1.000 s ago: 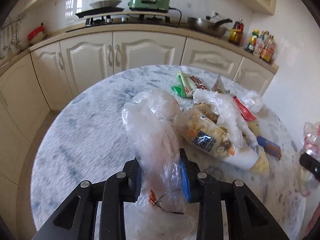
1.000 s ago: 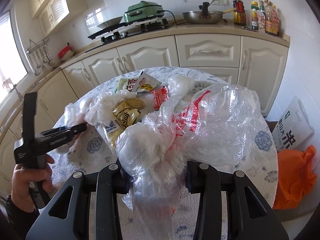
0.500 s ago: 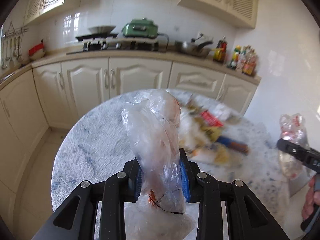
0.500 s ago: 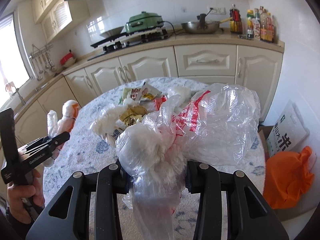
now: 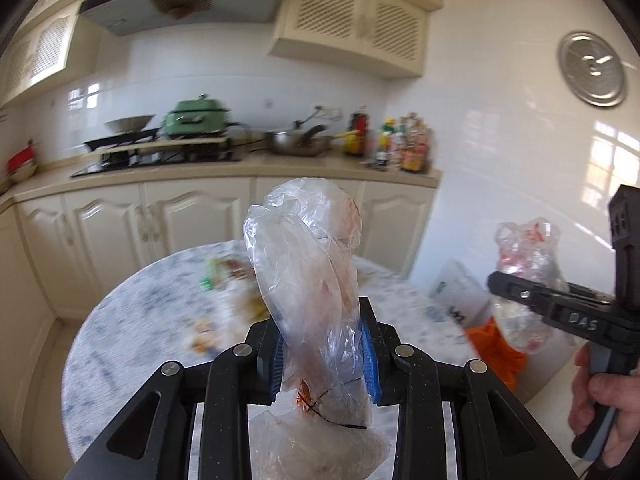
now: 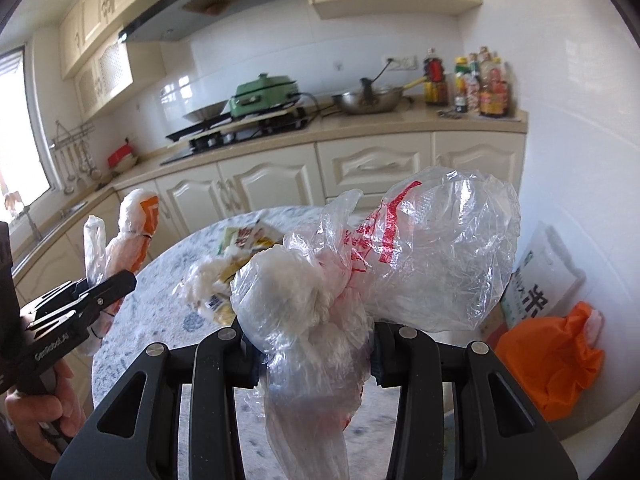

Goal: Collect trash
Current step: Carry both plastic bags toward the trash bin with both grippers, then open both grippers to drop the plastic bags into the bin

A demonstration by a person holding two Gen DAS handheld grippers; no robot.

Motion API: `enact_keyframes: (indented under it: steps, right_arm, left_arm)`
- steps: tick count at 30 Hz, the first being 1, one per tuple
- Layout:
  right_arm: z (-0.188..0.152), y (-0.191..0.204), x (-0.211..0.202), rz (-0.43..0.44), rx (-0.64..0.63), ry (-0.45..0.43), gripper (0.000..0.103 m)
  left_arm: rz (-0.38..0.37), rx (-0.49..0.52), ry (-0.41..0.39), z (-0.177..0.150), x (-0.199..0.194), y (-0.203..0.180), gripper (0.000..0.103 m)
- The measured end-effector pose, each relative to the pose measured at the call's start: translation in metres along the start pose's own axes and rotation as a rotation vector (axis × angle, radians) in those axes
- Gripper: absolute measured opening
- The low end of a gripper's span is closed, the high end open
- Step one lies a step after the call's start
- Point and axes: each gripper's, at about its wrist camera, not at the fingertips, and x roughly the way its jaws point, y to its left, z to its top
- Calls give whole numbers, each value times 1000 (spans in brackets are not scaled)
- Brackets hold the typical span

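Note:
My left gripper [image 5: 323,354] is shut on a crumpled clear plastic bag [image 5: 308,264] with orange marks, held up above the round marble table [image 5: 120,320]. My right gripper [image 6: 312,354] is shut on a clear plastic bag with red print [image 6: 424,256], bunched white at the pinch. In the right wrist view the left gripper [image 6: 120,280] shows at the left edge with its bag [image 6: 132,232]. In the left wrist view the right gripper [image 5: 496,282] shows at the right with its bag [image 5: 524,264]. A heap of wrappers and plastic trash [image 6: 224,276] lies on the table.
An orange bag [image 6: 552,356] and a white printed sack [image 6: 536,280] sit on the floor by the right wall. Cream cabinets [image 6: 360,164] and a counter with a stove, green cooker [image 6: 264,94], wok and bottles [image 6: 468,80] run behind the table.
Both grippers have risen and drawn back from the table, each still shut on its bag. The left view has swung right, so the trash heap now sits lower and farther away.

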Motion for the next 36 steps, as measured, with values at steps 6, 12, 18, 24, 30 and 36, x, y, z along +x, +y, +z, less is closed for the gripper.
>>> enact_keyframes:
  steps: [6,12,18,24,30,36]
  right_arm:
    - [-1,-33,-31,-80,27,-40,39]
    - [-7,-85,-69,-194,88,-76,39]
    - [-27,-146,-99,-315,168,-64,39]
    - [-66,-200,-98,-377,274,12,39]
    - [-113,-244,-69,-384,379,122,39]
    - [-154,-278,-37,-368,463,215,39]
  left_arm:
    - [-134,46,-20,10,6,-40,28]
    - [-264,70,0,18,27,-82,28]
    - [-372,99,70,16,62,-116,29]
    - [-423,150,206,3,123,-159,29]
    - [-441,189,353,-28,171,-193,29]
    - [-431,205,473,-49,220,-232,29]
